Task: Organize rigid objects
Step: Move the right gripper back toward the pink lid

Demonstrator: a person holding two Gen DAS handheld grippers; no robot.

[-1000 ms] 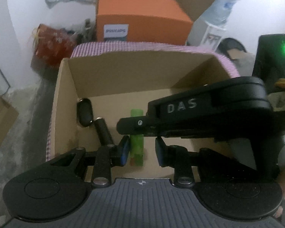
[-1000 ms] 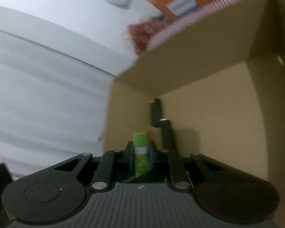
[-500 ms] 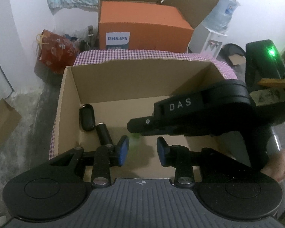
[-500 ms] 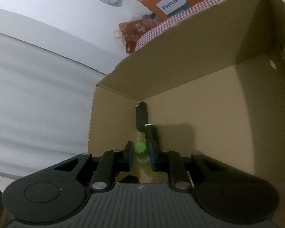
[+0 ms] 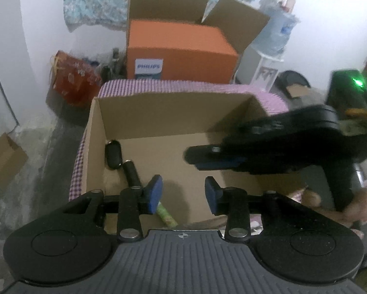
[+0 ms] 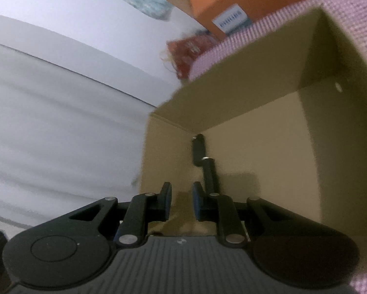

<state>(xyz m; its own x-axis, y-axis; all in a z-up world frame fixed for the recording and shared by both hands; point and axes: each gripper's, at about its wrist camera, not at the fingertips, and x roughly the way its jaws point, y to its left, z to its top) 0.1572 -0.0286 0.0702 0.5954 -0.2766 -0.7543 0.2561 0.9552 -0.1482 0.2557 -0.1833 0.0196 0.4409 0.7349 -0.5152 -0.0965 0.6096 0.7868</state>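
You have three things lying in the cardboard box (image 5: 95, 132) now: a black oval fob (image 5: 113, 154) near the far left corner, a black cylinder (image 5: 132, 172) just beside it, and a green tube (image 5: 167, 214) on the floor of the box nearest you, half hidden behind your left gripper (image 5: 181, 193). That gripper hangs over the near edge of the box with its jaws opening and nothing between them; the tube lies below and just left of the gap. Your right gripper (image 6: 182, 201) looks into the box from the side, its jaws drawn almost together with only a thin slot left, and nothing is pinched there. So the sorting looks well under way, judging by what sits in the box, but how many loose things are left outside it you cannot tell from these views. The rest of the box floor is bare, so there is room for more. Around the box lie a purple checked cloth (image 5: 159, 87) under it, an orange carton (image 5: 178, 49) behind, a red bag (image 5: 73, 78) to the left and a water bottle (image 5: 276, 34) at the back right. Your right gripper's body crosses over the right half of the box, so mind that the two tools do not knock together.
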